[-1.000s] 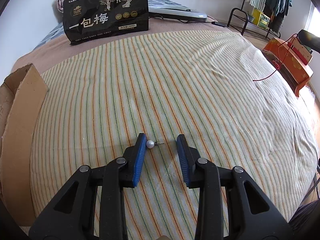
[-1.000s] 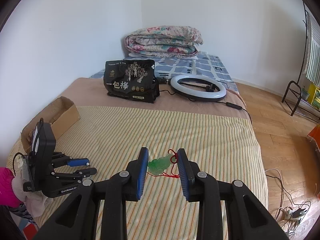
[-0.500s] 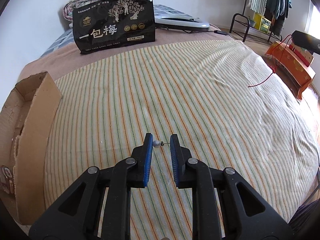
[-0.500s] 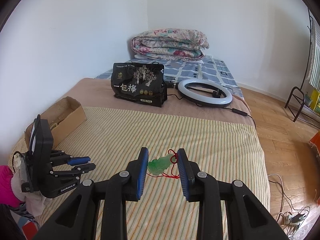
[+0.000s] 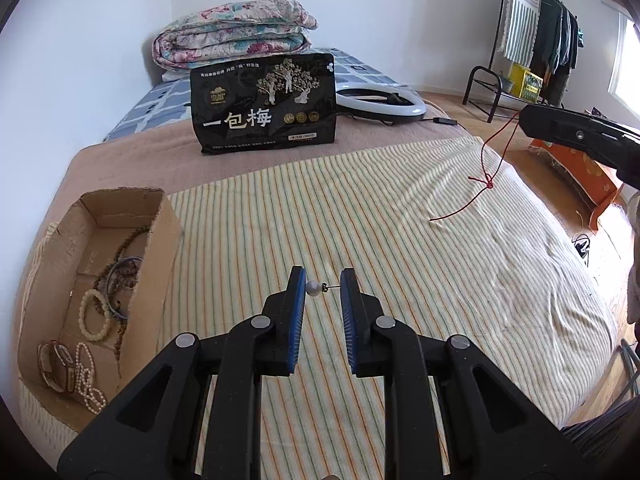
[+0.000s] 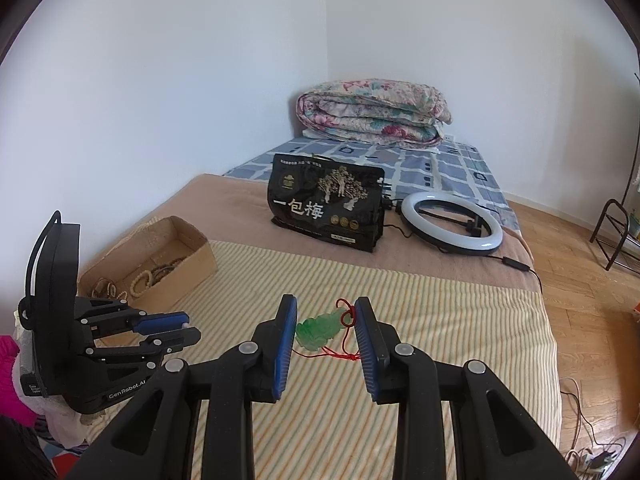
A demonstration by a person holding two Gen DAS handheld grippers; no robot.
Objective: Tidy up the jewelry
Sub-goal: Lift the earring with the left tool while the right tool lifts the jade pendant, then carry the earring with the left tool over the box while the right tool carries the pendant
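A pearl earring [image 5: 313, 289] is pinched between the blue pads of my left gripper [image 5: 322, 286], pearl against the left pad and post against the right, above the striped cloth [image 5: 400, 240]. My right gripper [image 6: 326, 301] is shut on a green jade pendant [image 6: 320, 330] whose red cord [image 6: 346, 312] loops by the right pad. In the left wrist view the right gripper [image 5: 525, 120] hangs at upper right, its red cord [image 5: 486, 178] trailing to the cloth. The cardboard box [image 5: 158, 240] at left holds several bracelets and bead strings. The left gripper [image 6: 192, 326] is beside the box [image 6: 200, 256].
A black snack bag [image 5: 264, 104] stands on the brown blanket beyond the cloth, with a ring light [image 5: 380, 100] and a folded quilt [image 5: 236, 40] behind. A clothes rack [image 5: 536, 40] and an orange box [image 5: 588, 172] are on the floor to the right, past the bed's edge.
The left jaws closed on the pearl earring and lifted it off the cloth; the box's inside came into view. The right gripper rose and moved with the pendant, pulling the red cord up.
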